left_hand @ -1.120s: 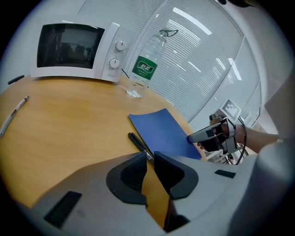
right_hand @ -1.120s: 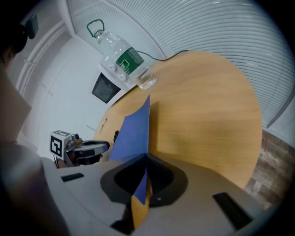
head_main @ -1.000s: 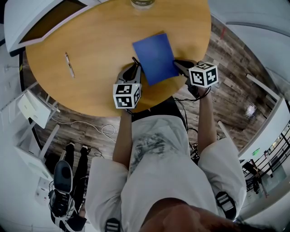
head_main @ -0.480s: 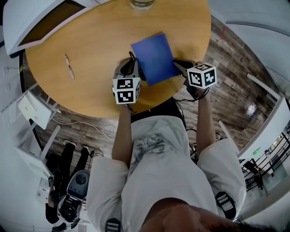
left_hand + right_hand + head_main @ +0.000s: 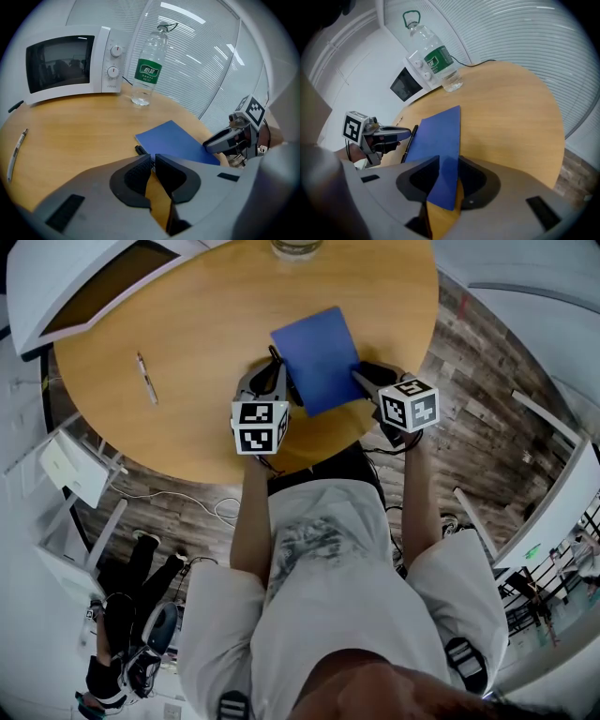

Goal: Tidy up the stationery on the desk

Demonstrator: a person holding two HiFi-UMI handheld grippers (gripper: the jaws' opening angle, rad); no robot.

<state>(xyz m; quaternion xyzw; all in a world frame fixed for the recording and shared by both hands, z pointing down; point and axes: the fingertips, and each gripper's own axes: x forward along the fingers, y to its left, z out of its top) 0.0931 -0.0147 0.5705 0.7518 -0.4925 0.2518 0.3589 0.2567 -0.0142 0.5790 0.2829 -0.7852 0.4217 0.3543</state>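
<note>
Round wooden desk, contents as we record them from left to right.

1. Microwave, white, at the far left edge of the desk, door shut.
2. White pen, lying flat on the left part of the desk, well apart from everything else.
3. Left gripper, low over the near edge of the desk. Its jaws are drawn together, with only a thin slit between the pads. We see nothing between them.
4. Black pen, lying along the left edge of the notebook. Its near end is just ahead of the left gripper's jaw tips. We cannot tell whether it touches them.
5. Water bottle, clear with a green label, upright at the far side of the desk beside the microwave.
6. Blue notebook, closed, near the front of the desk between the two grippers.
7. Right gripper, jaws clamped on the notebook's near right corner. The cover passes edge-up between the two pads.
</note>
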